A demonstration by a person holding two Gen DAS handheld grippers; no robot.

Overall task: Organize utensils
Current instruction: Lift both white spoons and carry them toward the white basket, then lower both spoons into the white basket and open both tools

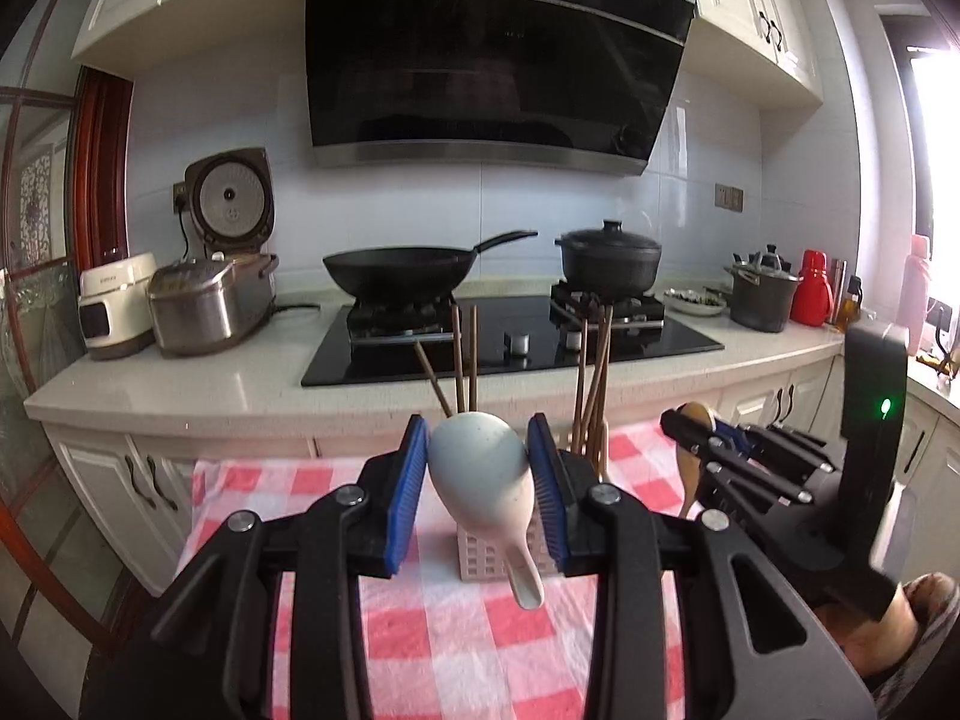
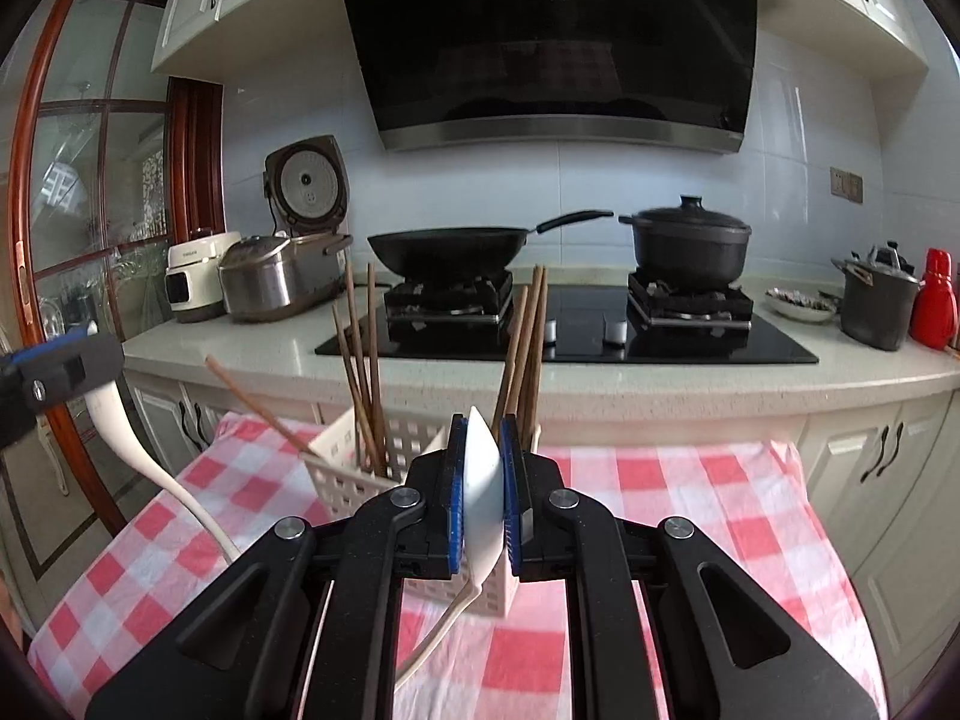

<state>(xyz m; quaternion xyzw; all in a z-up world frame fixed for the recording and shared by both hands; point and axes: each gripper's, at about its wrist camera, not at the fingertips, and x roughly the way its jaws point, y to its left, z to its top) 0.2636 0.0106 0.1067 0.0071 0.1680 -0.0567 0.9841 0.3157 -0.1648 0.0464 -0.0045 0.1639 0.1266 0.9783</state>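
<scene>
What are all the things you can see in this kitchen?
Spoons: two, white, one in the left gripper, one in the right.
Basket: one, white, on the checked cloth.
Chopsticks: several, brown, standing in the basket.
Cloth: one, red-and-white, under the basket.
Wok: one, black, left burner.
Lidded pot: one, black, right burner.
Rice cooker: one, silver, lid open, counter left.
Red flask: one, counter right.
Left gripper: black, blue pads.
Right gripper: same.
</scene>
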